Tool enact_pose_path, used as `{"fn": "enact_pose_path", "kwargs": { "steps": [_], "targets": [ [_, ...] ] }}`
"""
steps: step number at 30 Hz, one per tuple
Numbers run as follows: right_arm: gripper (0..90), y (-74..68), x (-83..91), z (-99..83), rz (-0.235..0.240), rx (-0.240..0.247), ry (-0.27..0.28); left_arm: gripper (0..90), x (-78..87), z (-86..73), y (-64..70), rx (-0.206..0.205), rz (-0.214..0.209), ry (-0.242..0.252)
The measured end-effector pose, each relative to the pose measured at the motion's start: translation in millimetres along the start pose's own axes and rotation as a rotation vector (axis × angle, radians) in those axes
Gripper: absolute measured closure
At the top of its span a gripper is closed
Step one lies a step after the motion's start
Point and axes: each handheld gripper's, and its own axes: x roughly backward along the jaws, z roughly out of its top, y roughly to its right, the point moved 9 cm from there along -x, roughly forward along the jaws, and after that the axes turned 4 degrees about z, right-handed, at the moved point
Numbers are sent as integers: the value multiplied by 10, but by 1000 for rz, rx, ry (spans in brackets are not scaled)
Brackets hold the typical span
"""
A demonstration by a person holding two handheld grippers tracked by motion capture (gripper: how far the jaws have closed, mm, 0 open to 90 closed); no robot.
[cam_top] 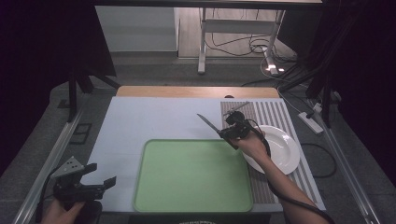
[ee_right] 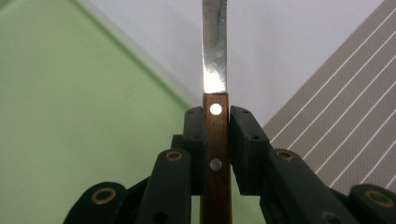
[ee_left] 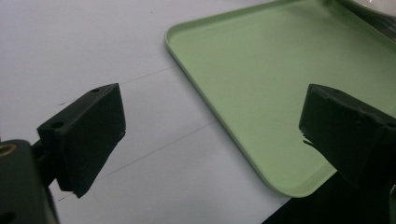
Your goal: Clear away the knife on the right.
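My right tongs (ee_right: 216, 140) clamp a knife (ee_right: 215, 70) by its wooden handle just above the green tray's (cam_top: 194, 175) far right corner, while my left tongs (ee_left: 210, 135) stand apart off its near left corner.

One green tray (cam_top: 194, 175) lies on the table, flanked by two grippers: the left gripper (cam_top: 100, 175) off its near left corner, the right gripper (cam_top: 223, 132) at its far right corner. One knife (cam_top: 208, 123), one white plate (cam_top: 286, 150) and one striped placemat (cam_top: 275, 112) sit right of the tray.
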Motion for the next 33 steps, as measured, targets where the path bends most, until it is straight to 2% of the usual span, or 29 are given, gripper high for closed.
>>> {"fn": "enact_pose_path", "kwargs": {
  "steps": [11, 16, 21, 29, 33],
  "targets": [
    [774, -357, 198, -330, 9, 34, -11, 70, -6, 0, 9, -9, 4, -6],
    [774, -425, 267, -458, -10, 42, -23, 70, -8, 0, 9, -11, 4, -7],
    [773, -492, 297, -580, 2, 33, -29, 70, -10, 1, 9, -10, 4, -8],
    [773, -663, 276, -835, 5, 50, -84, 70, -8, 1, 8, -9, 4, -7],
    [773, -680, 239, -930, -9, 63, -111, 70, -13, 1, 10, -10, 4, -9]
  ]
}}
